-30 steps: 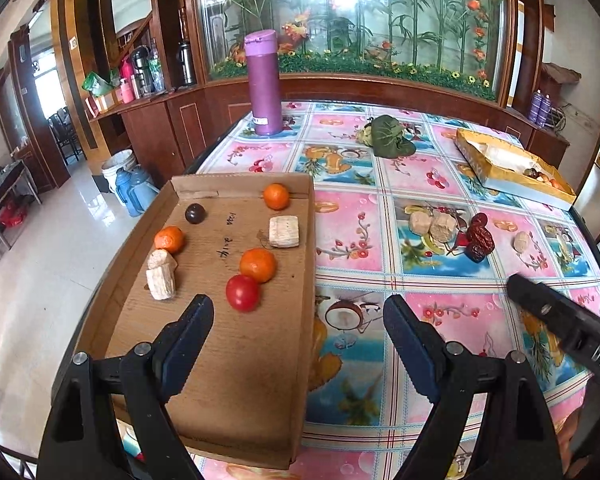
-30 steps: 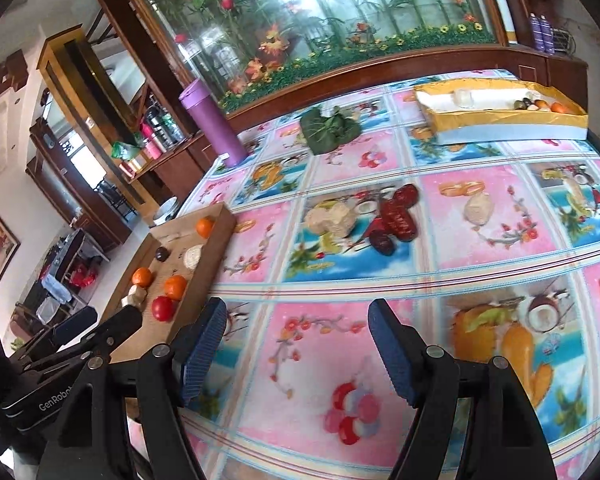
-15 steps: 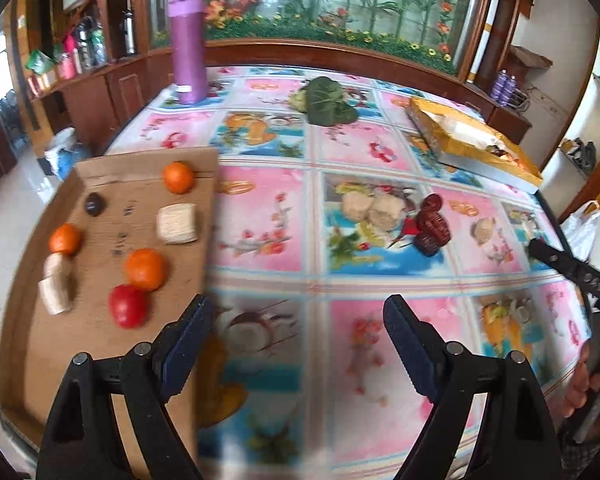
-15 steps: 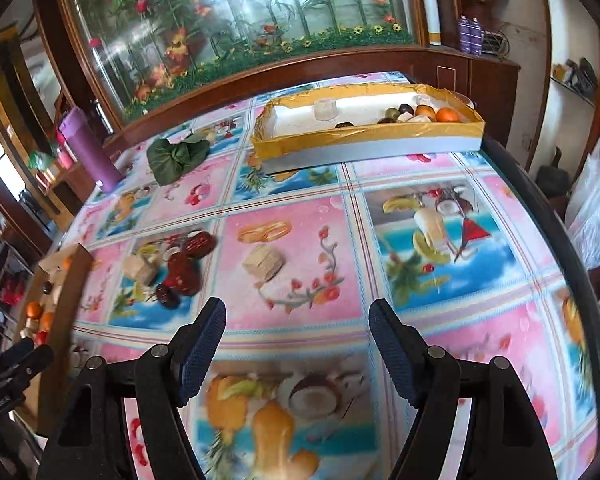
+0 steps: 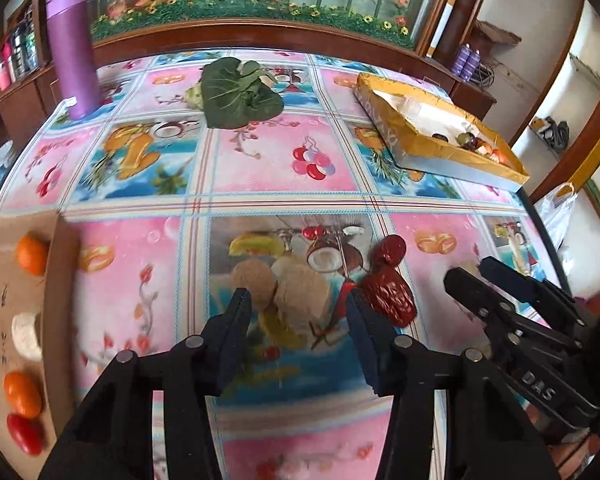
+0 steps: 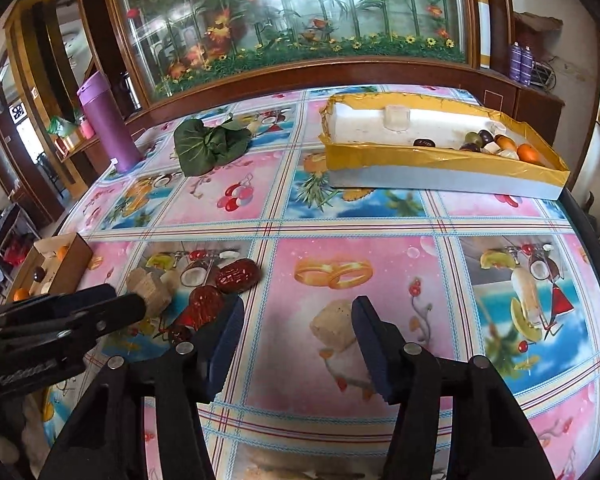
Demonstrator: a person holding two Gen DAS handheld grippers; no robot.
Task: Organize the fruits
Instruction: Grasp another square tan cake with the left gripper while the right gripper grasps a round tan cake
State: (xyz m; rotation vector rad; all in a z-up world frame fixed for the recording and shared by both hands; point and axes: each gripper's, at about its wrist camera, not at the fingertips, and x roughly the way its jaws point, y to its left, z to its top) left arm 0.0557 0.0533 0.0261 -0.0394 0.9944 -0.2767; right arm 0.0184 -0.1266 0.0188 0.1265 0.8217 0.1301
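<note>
My left gripper point(image 5: 296, 312) is open, its jaws either side of two tan chunks point(image 5: 296, 294) on the tablecloth; red dates point(image 5: 392, 294) lie just right of them. My right gripper point(image 6: 296, 320) is open, with a pale tan chunk point(image 6: 334, 324) between its jaws. The dates point(image 6: 236, 274) and tan chunks point(image 6: 150, 288) lie to its left. The cardboard tray point(image 5: 4, 292) at the left holds oranges point(image 5: 30, 254), a tomato point(image 5: 24, 434) and a white chunk. The gold box point(image 6: 440, 160) at the back right holds several fruits.
A purple bottle point(image 5: 72, 52) stands at the back left. A green leafy vegetable point(image 5: 240, 94) lies at the back middle. The right gripper's body point(image 5: 520, 320) shows at the right of the left wrist view. The table edge point(image 6: 596, 240) runs along the right.
Both grippers moved forward and down toward the middle of the table. The left one swung right from the cardboard tray to the tan chunks; the right one closed in on the pale chunk.
</note>
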